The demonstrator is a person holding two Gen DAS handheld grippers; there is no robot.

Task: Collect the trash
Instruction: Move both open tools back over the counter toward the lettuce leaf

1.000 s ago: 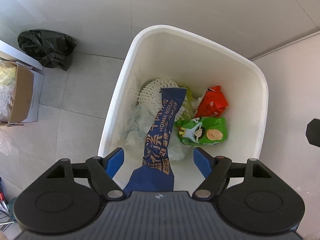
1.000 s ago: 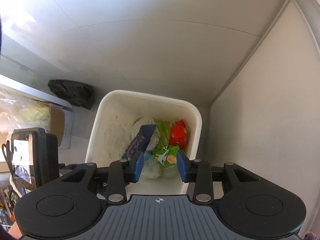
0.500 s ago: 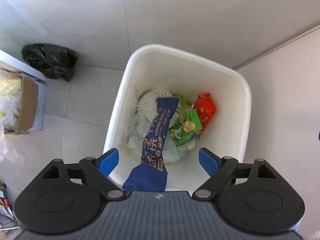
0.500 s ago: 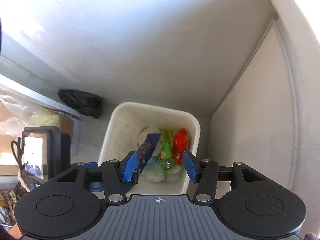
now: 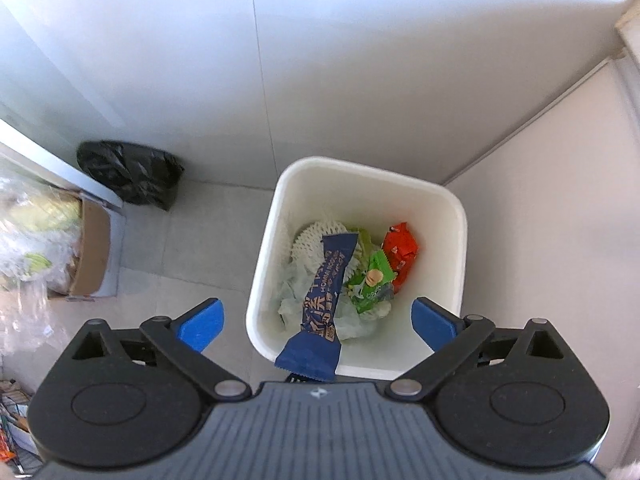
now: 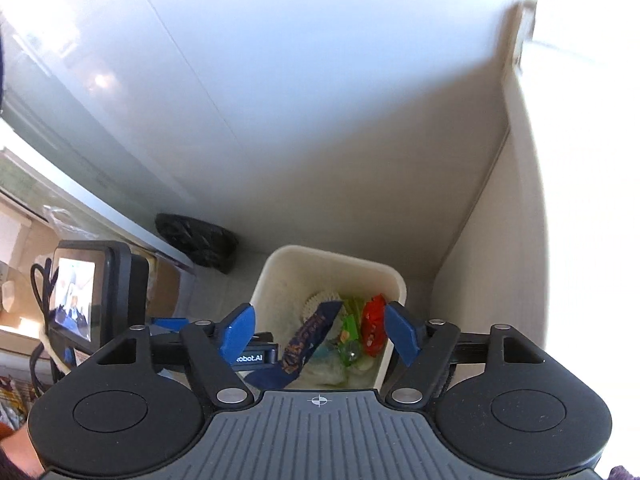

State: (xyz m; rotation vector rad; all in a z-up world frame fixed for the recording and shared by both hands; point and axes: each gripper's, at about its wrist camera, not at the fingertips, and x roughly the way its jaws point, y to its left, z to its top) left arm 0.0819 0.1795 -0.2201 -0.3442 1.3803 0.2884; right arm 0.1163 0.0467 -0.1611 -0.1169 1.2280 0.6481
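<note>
**Both claws empty above the bin; blue wrapper draped over its near rim**

Left wrist view: the left claw [image 5: 318, 322] looks straight down. Its blue pads stand very wide and are opening, w/ nothing pressed between them. Below, centre frame, sits a white bin [image 5: 460, 240] on the floor. Inside lie a white foam net [image 5: 310, 236], a green snack bag [image 5: 370, 282], a red packet [image 5: 402, 250] and crumpled tissue [image 5: 290, 288].

Key relation: the long blue wrapper [image 5: 324, 300] runs from mid-bin down toward the bottom of the frame. Its lower end hangs over the near rim, right under the claw's body. So its long axis points along the claw, not across the pads. Whether it's free of the claw or snagged underneath, can't tell.

Right wrist view: the right claw [image 6: 318, 334] is tilted, pads moderately wide and opening, nothing gripped. The left claw is nearer to the wrapper's overhanging end.

Only this view shows the wrapper's tail outside the bin wall, approx. beside the left device. Only the left view shows a black bag [image 5: 130, 174] and a cardboard box [image 5: 94, 256] at left.
</note>
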